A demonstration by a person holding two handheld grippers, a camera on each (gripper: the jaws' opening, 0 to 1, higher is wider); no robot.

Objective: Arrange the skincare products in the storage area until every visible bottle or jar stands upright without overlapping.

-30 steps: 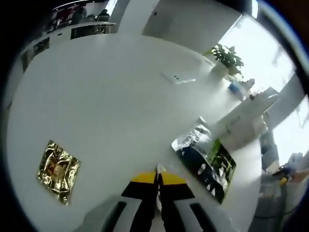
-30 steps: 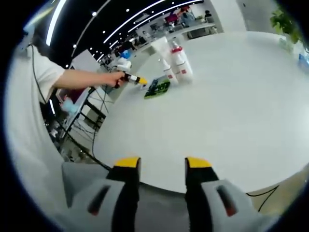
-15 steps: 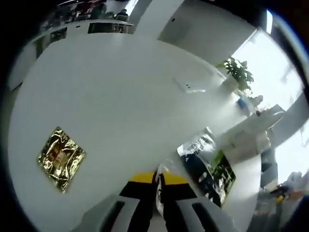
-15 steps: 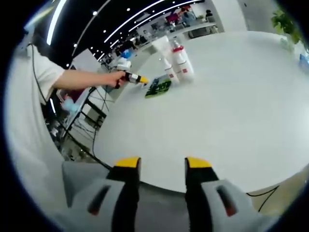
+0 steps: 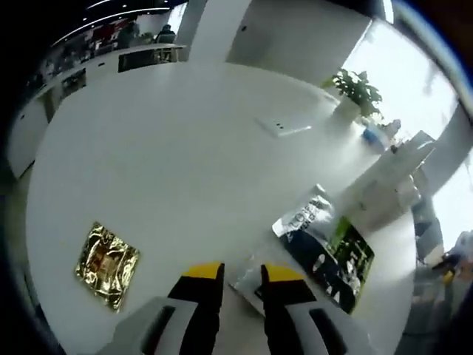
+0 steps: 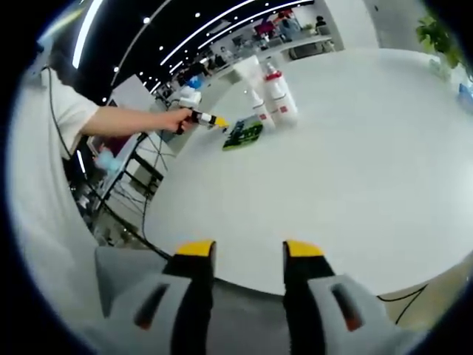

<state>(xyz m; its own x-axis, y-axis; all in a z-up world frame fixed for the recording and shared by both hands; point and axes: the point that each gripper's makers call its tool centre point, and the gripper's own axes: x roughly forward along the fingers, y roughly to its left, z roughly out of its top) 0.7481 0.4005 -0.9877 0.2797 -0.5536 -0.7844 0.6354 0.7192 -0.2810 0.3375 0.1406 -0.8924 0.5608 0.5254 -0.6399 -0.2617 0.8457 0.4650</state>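
A: Bottles [image 6: 275, 95] stand at the upper middle of your right gripper view, white with red labels, close together on the white table [image 6: 355, 148]. Do you see them?

B: Yes. In your left gripper view the bottles [image 5: 384, 188] are at the right side, pale and washed out by the window light, so I cannot tell how many they are.

A: What lies near them?

B: A dark green packet [image 5: 329, 248] lies flat on the table [image 5: 162, 148], just beside the bottles, at the lower right of that view. In the right gripper view the same packet [image 6: 244, 134] lies just to the lower left of the bottles.

A: And your left gripper [image 5: 242, 277]?

B: Its yellow-tipped jaws rise from the bottom of the left gripper view with a narrow gap between them, and nothing is held. A small clear sachet [image 5: 250, 279] lies on the table just past the tips, partly hidden by the right-hand jaw. In the right gripper view you hold this gripper [image 6: 211, 120] with your hand [image 6: 176, 120] at the upper left, near the packet.

A: Your right gripper [image 6: 240, 251]?

B: Its jaws are wide apart and empty, at the bottom of its view, over the near edge of the table and well apart from the bottles.

A: Anything else on the table?

B: A gold foil packet [image 5: 108, 264] lies flat at the lower left of the left gripper view, well apart from the green one. A potted plant [image 5: 355, 92] stands at the upper right, and a flat white thing [image 5: 281, 126] lies near it.
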